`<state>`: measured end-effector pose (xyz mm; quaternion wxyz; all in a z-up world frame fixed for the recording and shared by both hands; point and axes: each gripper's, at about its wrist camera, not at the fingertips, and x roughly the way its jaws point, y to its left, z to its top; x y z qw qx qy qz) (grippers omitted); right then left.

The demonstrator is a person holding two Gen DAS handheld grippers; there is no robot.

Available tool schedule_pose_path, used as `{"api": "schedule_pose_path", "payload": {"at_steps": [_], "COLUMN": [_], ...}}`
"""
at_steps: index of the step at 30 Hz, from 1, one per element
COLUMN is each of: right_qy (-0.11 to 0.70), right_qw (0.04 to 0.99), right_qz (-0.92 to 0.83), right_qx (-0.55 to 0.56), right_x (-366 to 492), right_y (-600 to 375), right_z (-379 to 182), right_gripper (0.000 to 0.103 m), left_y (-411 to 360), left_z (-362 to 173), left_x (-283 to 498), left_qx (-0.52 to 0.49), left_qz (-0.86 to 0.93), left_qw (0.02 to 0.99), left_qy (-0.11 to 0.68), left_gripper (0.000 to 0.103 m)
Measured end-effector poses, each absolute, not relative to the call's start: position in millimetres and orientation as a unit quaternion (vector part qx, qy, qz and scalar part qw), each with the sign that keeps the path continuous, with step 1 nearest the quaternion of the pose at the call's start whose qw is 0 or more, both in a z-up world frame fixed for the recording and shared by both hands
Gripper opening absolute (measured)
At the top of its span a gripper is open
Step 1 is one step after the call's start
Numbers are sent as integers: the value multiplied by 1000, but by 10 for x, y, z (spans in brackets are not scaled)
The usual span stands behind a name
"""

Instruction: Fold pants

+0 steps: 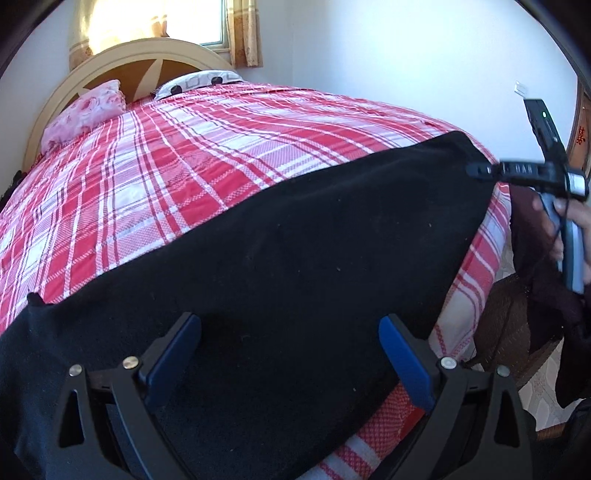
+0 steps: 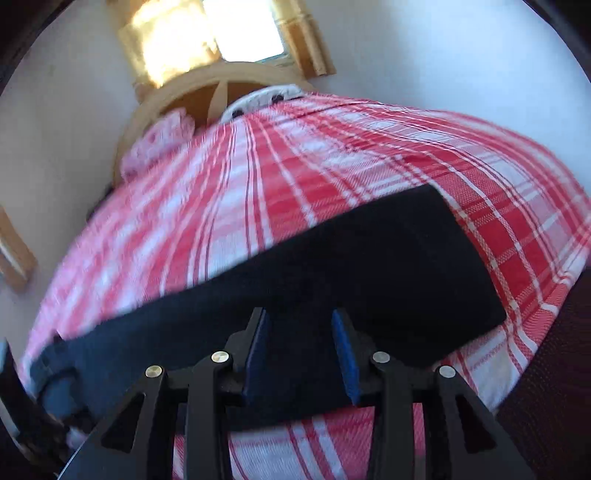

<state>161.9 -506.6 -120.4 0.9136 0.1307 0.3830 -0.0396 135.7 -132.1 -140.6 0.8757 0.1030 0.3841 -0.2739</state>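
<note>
Black pants (image 1: 295,266) lie flat across the near part of a bed with a red and white plaid cover (image 1: 166,155). My left gripper (image 1: 290,325) is wide open just above the pants near the bed's front edge, holding nothing. My right gripper (image 2: 301,317) is open with a narrower gap, over the pants (image 2: 332,266) near their near edge, empty. In the left wrist view the right gripper (image 1: 480,170) shows at the pants' right end, held by a hand (image 1: 576,221).
A cream and brown headboard (image 1: 147,62) stands at the far end with a pink floral pillow (image 1: 88,110) and a patterned pillow (image 1: 199,81). A window with curtains (image 1: 243,33) is behind. A wicker chair (image 1: 517,332) stands right of the bed.
</note>
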Motion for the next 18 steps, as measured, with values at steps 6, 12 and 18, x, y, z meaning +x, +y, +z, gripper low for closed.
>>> {"api": "schedule_pose_path", "payload": {"at_steps": [6,12,18], "right_qy": [400,341,361], "right_qw": [912,933,920], "right_qz": [-57,11,124], "right_qx": [73,110,85], "right_x": [1543,1484,1855], "right_y": [-4861,-4575,-3692], "right_z": [-1350,-979,-959], "right_gripper": [40,40,40], "left_y": [-1238,-637,51], "left_z": [-1318,-1144,-1193], "left_x": [1267,1133,1105], "left_qx": [86,53,34], "left_qz": [-270,-205,-113], "left_qw": [881,913,932], "left_qy": [378,348,342], "left_gripper": [102,102,102]}}
